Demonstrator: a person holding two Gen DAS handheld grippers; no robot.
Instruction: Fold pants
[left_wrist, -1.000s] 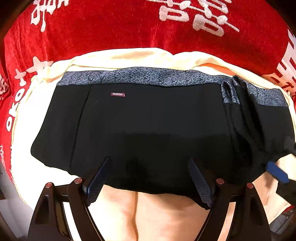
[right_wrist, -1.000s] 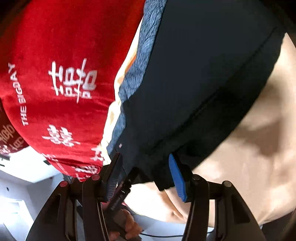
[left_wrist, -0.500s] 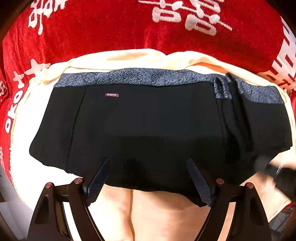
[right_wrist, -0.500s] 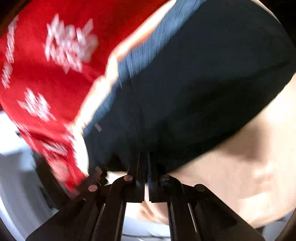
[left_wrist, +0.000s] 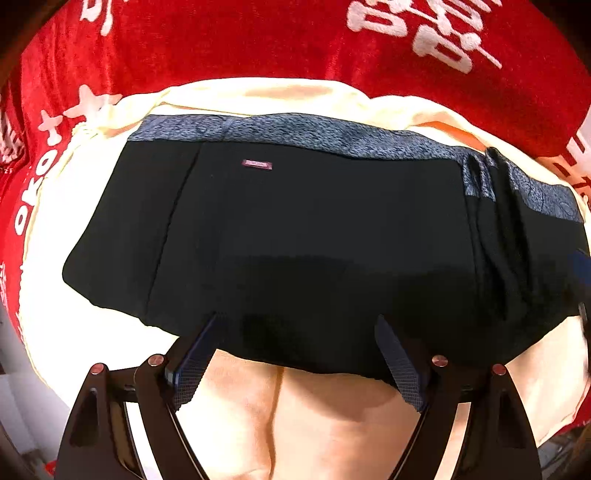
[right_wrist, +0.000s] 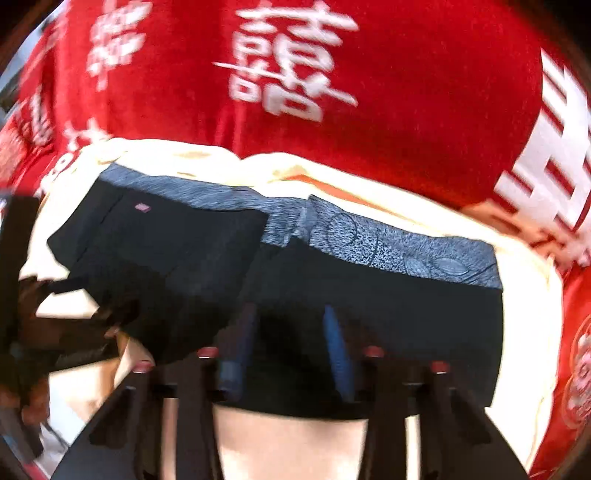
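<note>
Red velvety cloth with white characters (left_wrist: 229, 40) covers the bed under a cream sheet (left_wrist: 255, 90), where folded black pants with a grey patterned waistband (left_wrist: 314, 236) lie flat. Left gripper (left_wrist: 297, 332) gapes wide at their near hem, empty. Right gripper (right_wrist: 291, 332), blurred, stands partly open over the hem; only its view shows the waistband's circle pattern.

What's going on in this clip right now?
A person with a gripper in each hand is folding black pants with a blue-grey patterned waistband, laid on a cream cloth over a red blanket. The left gripper is open at the near hem, holding nothing. The right gripper is also open, its fingers over the hem further along. The pants look folded into a compact rectangle, with some bunching at one side.
</note>
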